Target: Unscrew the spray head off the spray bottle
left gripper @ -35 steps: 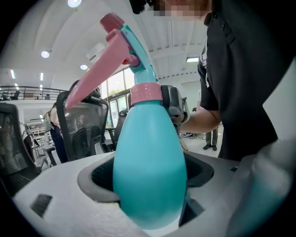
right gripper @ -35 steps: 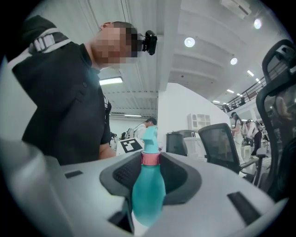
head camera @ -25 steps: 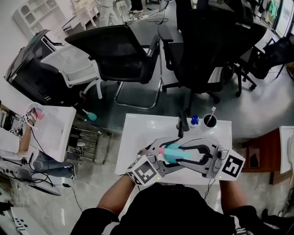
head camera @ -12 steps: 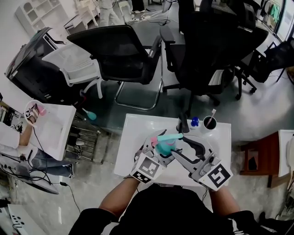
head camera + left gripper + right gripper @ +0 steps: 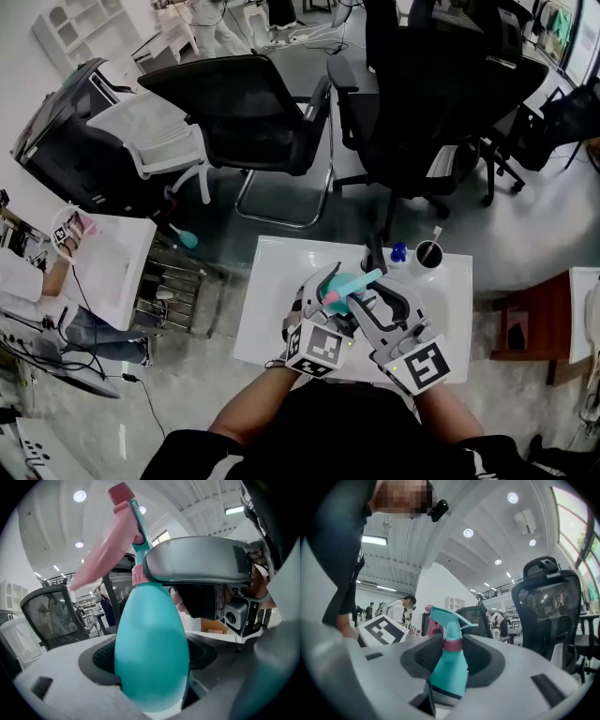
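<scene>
A teal spray bottle (image 5: 354,284) with a pink collar hangs over the white table (image 5: 272,309) between both grippers. My left gripper (image 5: 333,284) is shut on the bottle's round body (image 5: 150,648), which fills the left gripper view; the pink trigger (image 5: 110,550) rises above it. My right gripper (image 5: 367,289) comes in from the right. Its jaws have just been closing, and the pink collar (image 5: 452,644) under the teal spray head (image 5: 447,618) sits between them, with the pads against it. The right gripper's grey jaw (image 5: 197,559) crosses the bottle's neck.
At the table's far edge stand a black cup (image 5: 428,250) with a stick in it, a small blue-capped bottle (image 5: 397,249) and a dark upright object (image 5: 373,253). Black office chairs (image 5: 253,112) stand beyond the table. A person sits at another table (image 5: 112,262) on the left.
Both grippers have swung round: the right marker cube moved from the right side in towards the middle, the left cube shifted right, and the bottle moved towards the table's far edge.
</scene>
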Motion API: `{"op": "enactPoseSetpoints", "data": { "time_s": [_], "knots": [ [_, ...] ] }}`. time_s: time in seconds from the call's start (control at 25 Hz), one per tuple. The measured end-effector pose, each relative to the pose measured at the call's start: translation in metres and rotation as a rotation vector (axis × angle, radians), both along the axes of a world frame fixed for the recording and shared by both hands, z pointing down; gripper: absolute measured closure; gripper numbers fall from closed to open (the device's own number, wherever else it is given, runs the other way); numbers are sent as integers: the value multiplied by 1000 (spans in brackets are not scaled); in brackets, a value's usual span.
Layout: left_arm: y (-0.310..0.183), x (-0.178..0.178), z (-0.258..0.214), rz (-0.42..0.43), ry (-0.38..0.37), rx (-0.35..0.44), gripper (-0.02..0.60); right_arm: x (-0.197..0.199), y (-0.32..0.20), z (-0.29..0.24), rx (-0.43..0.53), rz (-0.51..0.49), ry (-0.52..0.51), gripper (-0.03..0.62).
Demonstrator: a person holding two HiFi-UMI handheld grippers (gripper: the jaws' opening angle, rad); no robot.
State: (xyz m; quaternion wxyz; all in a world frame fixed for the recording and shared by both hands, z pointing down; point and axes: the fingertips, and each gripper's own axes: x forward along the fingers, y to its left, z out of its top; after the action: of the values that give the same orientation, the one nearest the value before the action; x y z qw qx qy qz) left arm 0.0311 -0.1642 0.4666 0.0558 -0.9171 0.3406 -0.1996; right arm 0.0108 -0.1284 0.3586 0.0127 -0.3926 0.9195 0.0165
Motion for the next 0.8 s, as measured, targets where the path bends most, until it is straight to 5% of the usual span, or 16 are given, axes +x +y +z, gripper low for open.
{"op": "enactPoseSetpoints", "data": {
  "time_s": [0.48, 0.8],
  "knots": [
    [9, 2, 1, 72, -4, -31, 175, -1, 4, 1, -13, -88, 41, 461],
    [27, 11, -11, 224, 3, -46, 175, 5, 18, -8, -5, -226, 1, 461]
  ]
}}
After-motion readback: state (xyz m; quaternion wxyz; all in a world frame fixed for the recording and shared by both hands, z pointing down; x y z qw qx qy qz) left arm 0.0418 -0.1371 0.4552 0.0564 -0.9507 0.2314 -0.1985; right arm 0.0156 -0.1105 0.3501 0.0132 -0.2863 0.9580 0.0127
